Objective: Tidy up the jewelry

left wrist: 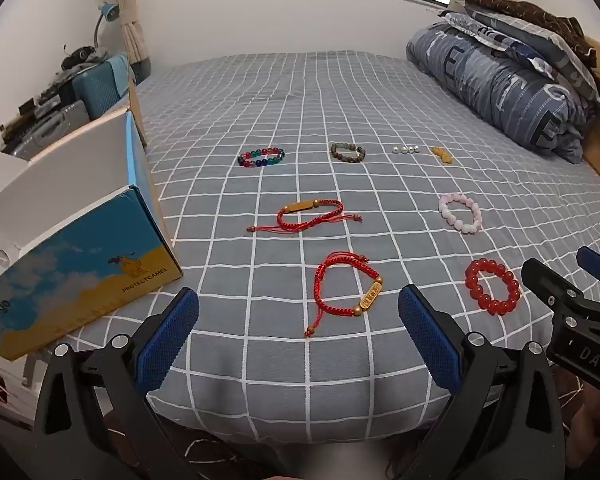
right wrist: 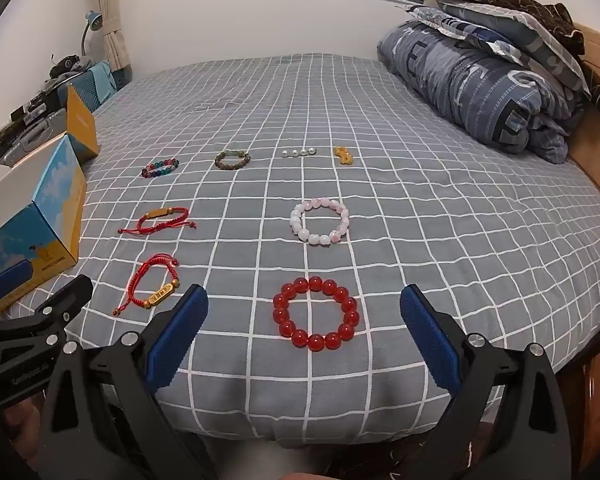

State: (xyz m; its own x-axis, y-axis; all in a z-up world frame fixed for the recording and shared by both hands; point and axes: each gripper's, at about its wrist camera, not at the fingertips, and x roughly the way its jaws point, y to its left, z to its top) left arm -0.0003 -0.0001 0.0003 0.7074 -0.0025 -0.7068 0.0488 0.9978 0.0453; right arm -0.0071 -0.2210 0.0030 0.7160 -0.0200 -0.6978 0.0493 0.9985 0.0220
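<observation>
Jewelry lies spread on a grey checked bedsheet (left wrist: 300, 96). Nearest is a red cord bracelet with a gold bar (left wrist: 346, 290) (right wrist: 152, 286), just ahead of my open, empty left gripper (left wrist: 298, 316). A red bead bracelet (right wrist: 316, 314) (left wrist: 493, 286) lies between the fingers of my open, empty right gripper (right wrist: 304, 316). Farther back lie a pink bead bracelet (right wrist: 320, 220), a second red cord bracelet (left wrist: 306, 214), a multicoloured bead bracelet (left wrist: 262, 157), a brown bead bracelet (left wrist: 348, 151), silver beads (left wrist: 406, 150) and a small gold piece (left wrist: 441, 155).
An open blue and yellow cardboard box (left wrist: 72, 220) (right wrist: 48, 216) stands on the bed's left edge. A folded blue duvet and pillows (left wrist: 512, 76) are piled at the far right against a wooden headboard. Suitcases and a lamp (left wrist: 92, 76) stand beyond the left side.
</observation>
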